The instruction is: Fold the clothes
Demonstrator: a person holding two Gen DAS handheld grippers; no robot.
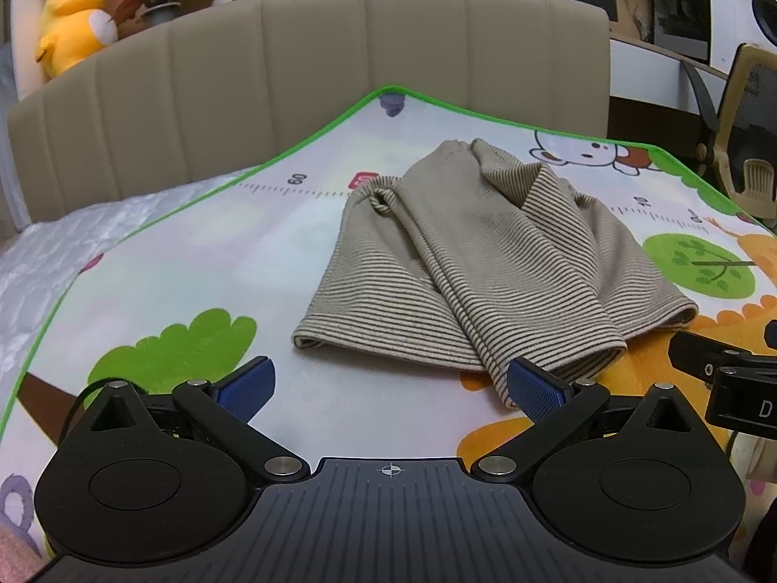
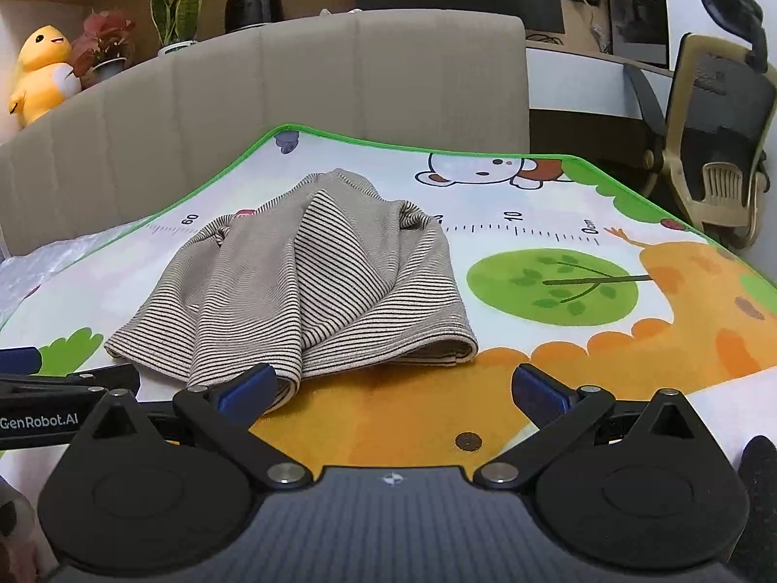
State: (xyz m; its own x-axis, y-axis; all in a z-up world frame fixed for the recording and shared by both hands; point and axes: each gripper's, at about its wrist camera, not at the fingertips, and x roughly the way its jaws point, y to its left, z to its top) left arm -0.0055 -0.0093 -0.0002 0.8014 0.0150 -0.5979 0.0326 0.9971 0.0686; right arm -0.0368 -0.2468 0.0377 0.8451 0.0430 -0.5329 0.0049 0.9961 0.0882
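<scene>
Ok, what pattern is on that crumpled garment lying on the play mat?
Thin dark stripes on beige; the crumpled striped garment shows best in the right wrist view.

I am looking over my left gripper [image 1: 391, 391] and right gripper [image 2: 393, 388]: black linkages, silver screws, blue ribbed pads [image 1: 250, 386], "GenRobot.AI" lettering.

Home bedroom: padded headboard [image 1: 311, 87], plush toy [image 1: 73, 19] (w/ desk chair [image 2: 718, 131] nearby).

Bare mat [image 2: 558, 388] beside the striped garment [image 2: 301, 282]; headboard [image 2: 291, 97] behind.
</scene>
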